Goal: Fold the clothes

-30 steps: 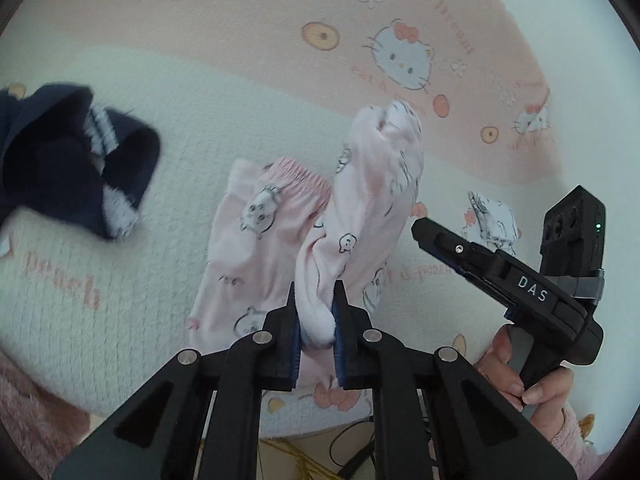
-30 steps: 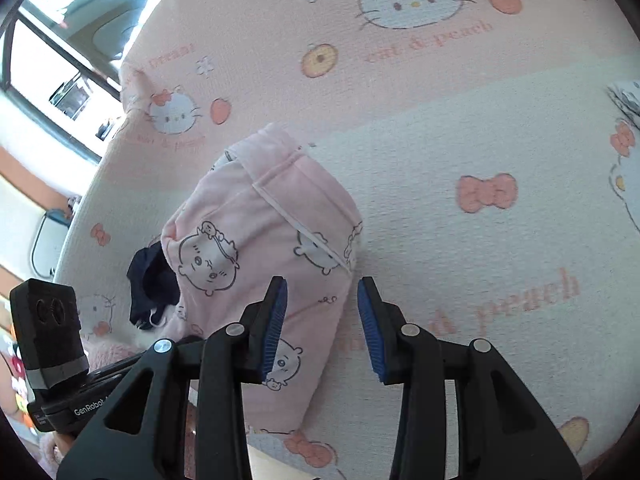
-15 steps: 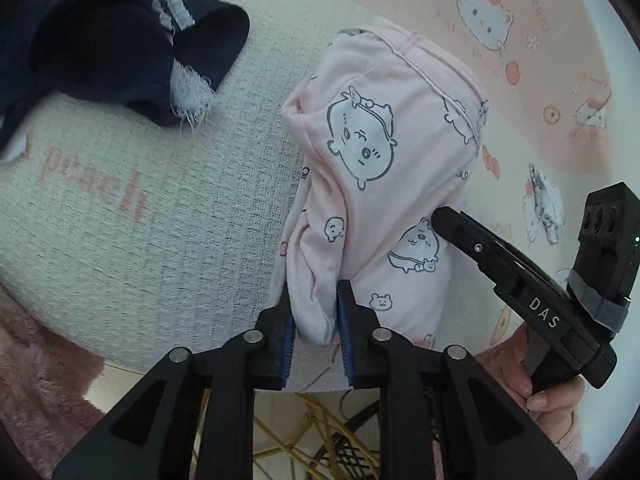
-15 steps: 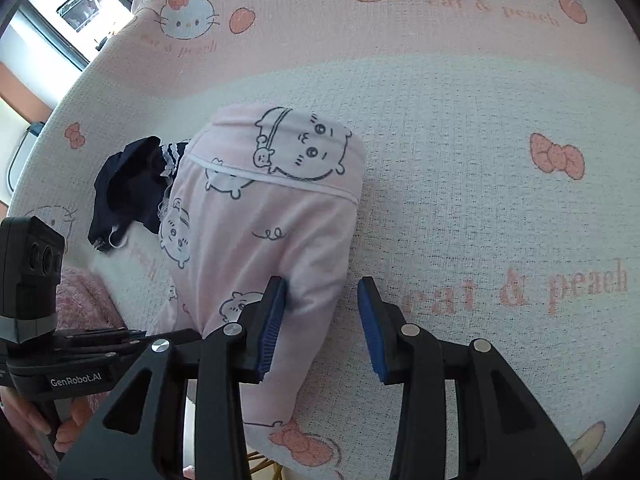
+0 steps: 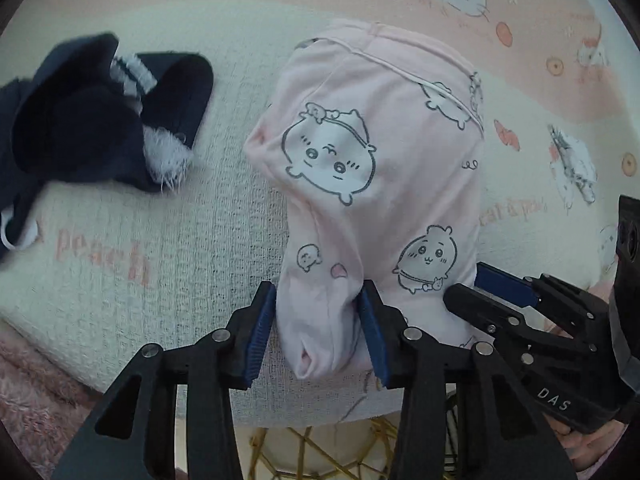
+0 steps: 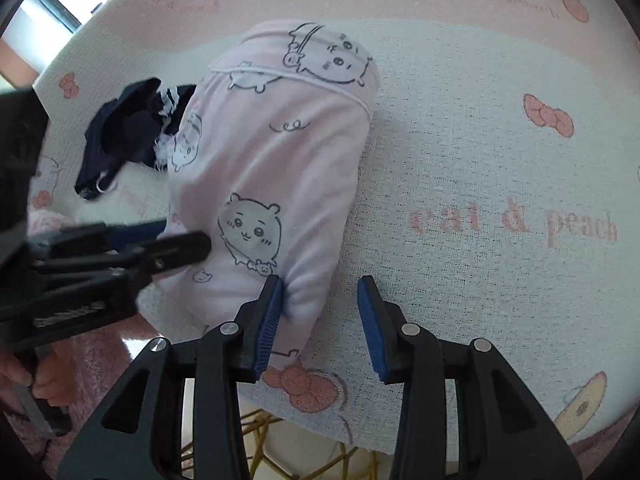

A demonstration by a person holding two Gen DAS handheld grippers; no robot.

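Garment (image 5: 380,184) edge is lying slack between the released left tool (image 5: 318,328); right tool (image 6: 320,320) is gaping, bare blanket (image 6: 480,160) at 3 o'clock.

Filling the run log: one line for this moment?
left claw: open around pink garment end | right claw: open, beside it | navy garment: unfolded, apart

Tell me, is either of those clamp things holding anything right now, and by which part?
Nothing is held. The left hand-held gripper is open with the near end of the pink garment lying loose between its fingers. The right hand-held gripper is open too, one finger touching the garment's edge.
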